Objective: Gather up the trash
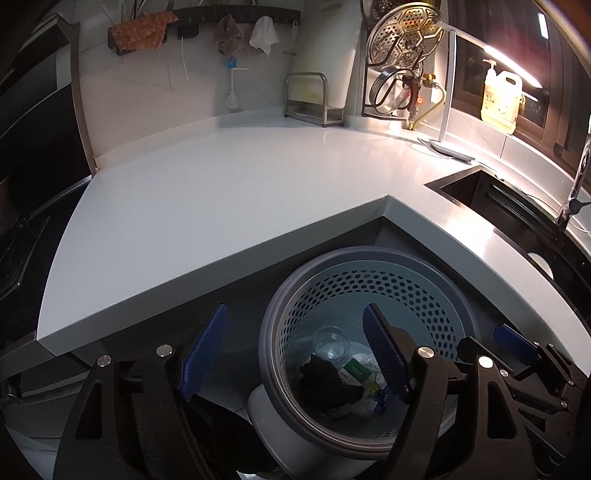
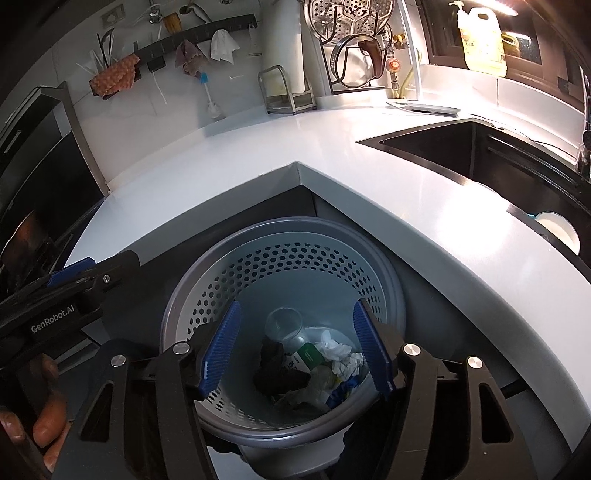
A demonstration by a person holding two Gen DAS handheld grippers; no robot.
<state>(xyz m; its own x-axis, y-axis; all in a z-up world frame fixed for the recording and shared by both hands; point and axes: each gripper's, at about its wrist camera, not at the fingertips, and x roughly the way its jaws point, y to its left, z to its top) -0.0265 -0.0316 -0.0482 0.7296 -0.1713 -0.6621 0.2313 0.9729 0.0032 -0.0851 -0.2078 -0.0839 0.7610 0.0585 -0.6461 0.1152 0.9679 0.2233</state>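
I have both grippers hanging over the bin [image 2: 280,254], which sits on the floor in the inside corner of the bench [image 1: 221,192]. The left gripper [image 1: 291,350] has its fingers spread wide with nothing between them, and so does the right gripper [image 2: 295,347].

The trash lies at the bottom of the bin: a clear cup [image 2: 284,323], a dark crumpled piece [image 2: 275,373], a green-and-white packet [image 2: 306,356], white crumpled paper [image 2: 341,358] and a blue scrap [image 2: 341,393]. The bench top I can see is bare of litter, so I judge the collecting is at or near its end.

What worries me is the crowding. Both grippers share the space above one bin mouth, the left one just beside the right in the right wrist view; if I swing either sideways carelessly they could knock together. Dropping too low could catch a finger on the perforated wall [image 1: 369,291] or the rim and tip the bin. The bench edge stands close on the far side, so lifting forward risks a bump there.

Further off: a sink [image 2: 480,155] on the right, a detergent jug [image 1: 500,99] behind it, a metal rack [image 1: 306,99] at the far wall, cloths [image 1: 140,29] hung above. None stands in my way.
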